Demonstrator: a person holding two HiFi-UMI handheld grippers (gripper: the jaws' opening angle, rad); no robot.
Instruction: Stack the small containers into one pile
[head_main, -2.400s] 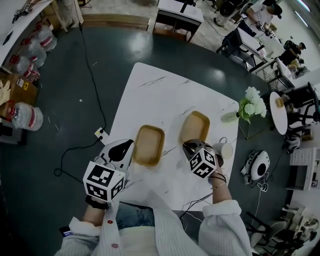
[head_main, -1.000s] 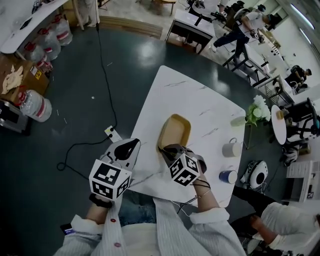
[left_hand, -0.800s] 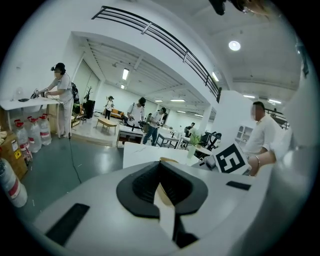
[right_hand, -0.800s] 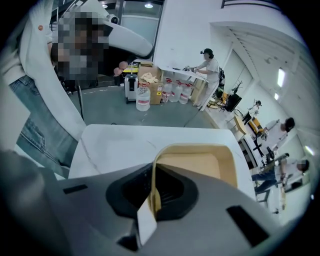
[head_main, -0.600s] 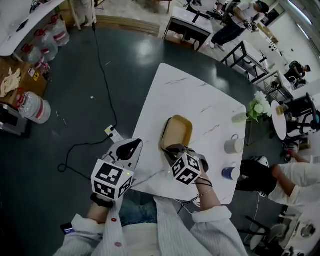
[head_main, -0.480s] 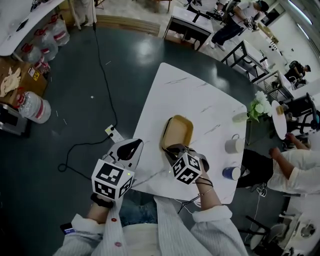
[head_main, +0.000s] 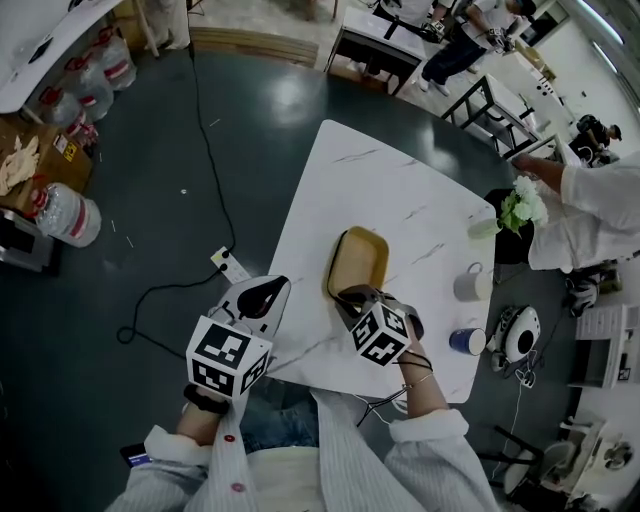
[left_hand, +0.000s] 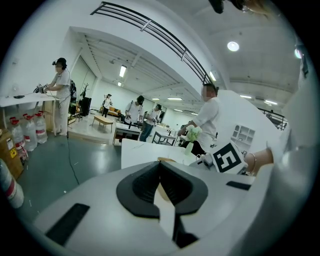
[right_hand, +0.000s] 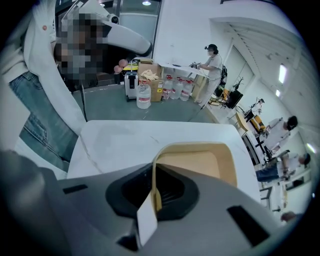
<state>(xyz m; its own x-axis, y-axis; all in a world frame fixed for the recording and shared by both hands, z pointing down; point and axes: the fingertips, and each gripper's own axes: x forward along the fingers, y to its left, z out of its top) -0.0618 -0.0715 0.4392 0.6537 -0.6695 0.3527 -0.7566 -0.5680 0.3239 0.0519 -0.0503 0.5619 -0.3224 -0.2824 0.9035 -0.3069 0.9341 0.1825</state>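
Head view, left gripper (head_main: 268, 287): was held over the near edge of the white marble table (head_main: 380, 180).
Head view, tan container (head_main: 360, 255): lay flat on the table, to the right of the left gripper and apart from it.
Head view, right gripper (head_main: 352, 298): met the container's near end; a white mug (head_main: 470, 285) and a blue cup (head_main: 463, 341) stood off to its right.
Left gripper view, jaws: were pressed together with nothing between them.
Right gripper view, jaws: were clamped on the container's near rim; the container extended straight ahead of them.

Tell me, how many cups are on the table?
2: a pale mug by the right edge of the table, and a blue cup beside it, by the same edge. None seems hidden.
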